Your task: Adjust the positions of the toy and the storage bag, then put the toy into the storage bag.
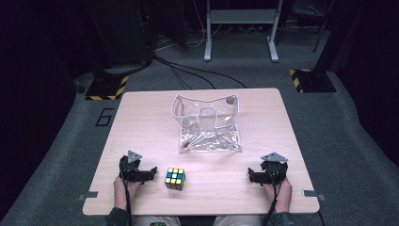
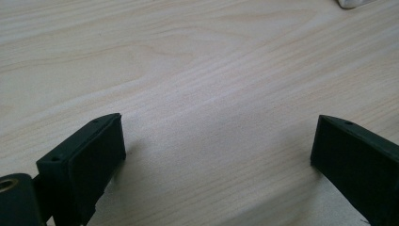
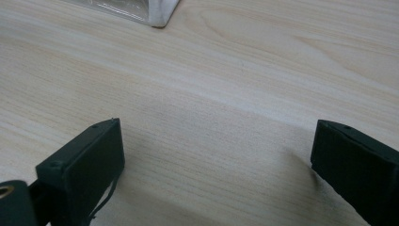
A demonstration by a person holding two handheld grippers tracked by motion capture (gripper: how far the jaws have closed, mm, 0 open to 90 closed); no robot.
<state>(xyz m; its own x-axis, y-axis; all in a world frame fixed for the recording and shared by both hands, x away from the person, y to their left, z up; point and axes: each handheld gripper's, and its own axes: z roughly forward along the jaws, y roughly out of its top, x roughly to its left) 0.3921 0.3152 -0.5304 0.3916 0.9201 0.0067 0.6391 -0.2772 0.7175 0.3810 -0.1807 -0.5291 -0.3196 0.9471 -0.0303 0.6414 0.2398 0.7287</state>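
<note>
Your left hand-held gripper (image 1: 151, 173) rests on the desk (image 1: 141, 122) just left of the puzzle cube (image 1: 175, 178), jaws spread wide and empty; your right hand-held gripper (image 1: 251, 176), equally wide and empty, lies well right of the cube (both likely parked), nearer than the clear pouch (image 1: 207, 123).

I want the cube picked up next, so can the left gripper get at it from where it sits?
Probably yes: the left gripper is open beside the cube, with bare table between them and nothing in the way.
</note>
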